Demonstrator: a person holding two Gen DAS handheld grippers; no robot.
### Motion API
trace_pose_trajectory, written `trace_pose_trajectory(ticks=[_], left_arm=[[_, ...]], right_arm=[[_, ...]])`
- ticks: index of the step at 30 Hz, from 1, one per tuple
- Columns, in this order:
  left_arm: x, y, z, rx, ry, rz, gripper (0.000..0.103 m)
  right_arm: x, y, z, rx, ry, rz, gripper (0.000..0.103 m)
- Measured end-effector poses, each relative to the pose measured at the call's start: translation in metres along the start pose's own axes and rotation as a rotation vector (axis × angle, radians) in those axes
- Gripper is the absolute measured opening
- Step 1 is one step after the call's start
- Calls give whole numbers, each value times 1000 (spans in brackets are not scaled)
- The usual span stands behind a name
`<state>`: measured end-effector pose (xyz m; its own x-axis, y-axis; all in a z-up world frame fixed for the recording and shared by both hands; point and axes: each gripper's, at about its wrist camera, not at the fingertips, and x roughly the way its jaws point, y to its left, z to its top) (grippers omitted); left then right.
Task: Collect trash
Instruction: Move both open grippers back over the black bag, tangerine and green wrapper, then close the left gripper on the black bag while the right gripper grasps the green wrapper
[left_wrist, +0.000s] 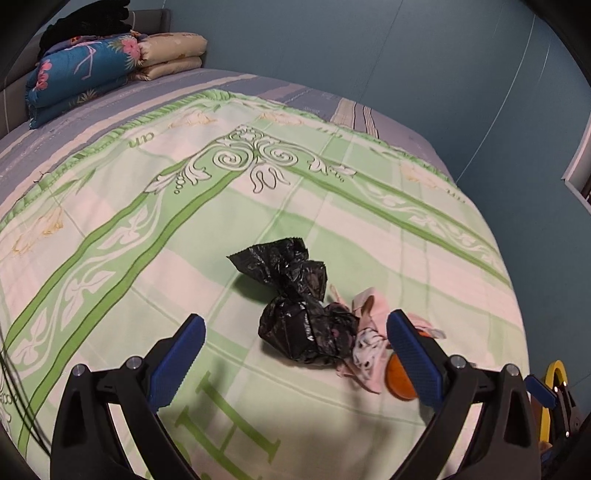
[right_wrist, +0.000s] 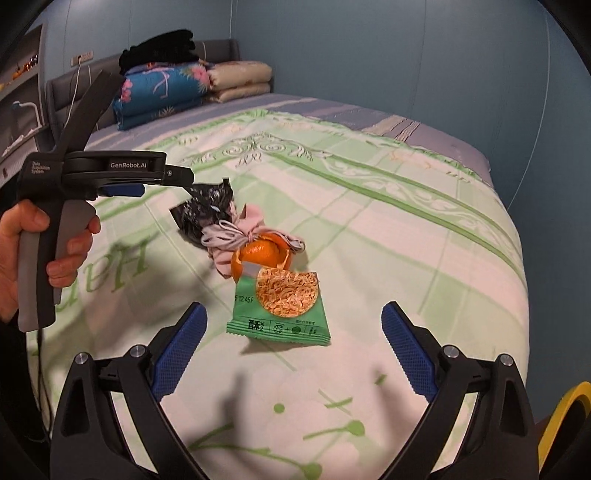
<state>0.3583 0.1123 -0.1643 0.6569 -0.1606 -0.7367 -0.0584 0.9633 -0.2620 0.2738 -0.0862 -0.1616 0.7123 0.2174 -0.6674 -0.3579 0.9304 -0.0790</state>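
A crumpled black plastic bag lies on the green patterned bedspread. Beside it sit a pink face mask and an orange peel. My left gripper hovers open just short of the bag, its right finger covering part of the peel. In the right wrist view the same pile shows: black bag, pink mask, orange peel, and a green snack wrapper nearest me. My right gripper is open, the wrapper lying just ahead between its fingers. The left gripper is seen held in a hand.
Folded blankets with black clothing on top are stacked at the head of the bed. A blue wall runs along the far side. A yellow-rimmed container stands off the bed's right edge. The hand grips the left tool's handle.
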Motion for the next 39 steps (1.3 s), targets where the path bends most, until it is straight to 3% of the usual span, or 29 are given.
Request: trace_pose_trajectory(ticks=[15,17,19,23,25,28,30,39], left_arm=[[55,2,5,-6,74,67,95],[59,3,5,-4,81,75,90],[62,5,5,-4,92,85,79],[66,11,3,-31,112,64,68],[67,12,3,-34,115,52,54],[64,10,4,-39,119,26,35],[61,8,5,-38,114,21,29],[45,12,7,-50,90,15,25]], right_arm=[[49,-7,6,21,73,1,91],[51,-7,7,26,75,6,90],[53,-8,7,39,78,16,86],[58,-10,7,46,90,26,72],[60,-10,6,51,99,27,62],[62,-12,5,67,108,29,56],[58,-12,6,74,95,26,53],[49,-21,9,116,67,20,48]])
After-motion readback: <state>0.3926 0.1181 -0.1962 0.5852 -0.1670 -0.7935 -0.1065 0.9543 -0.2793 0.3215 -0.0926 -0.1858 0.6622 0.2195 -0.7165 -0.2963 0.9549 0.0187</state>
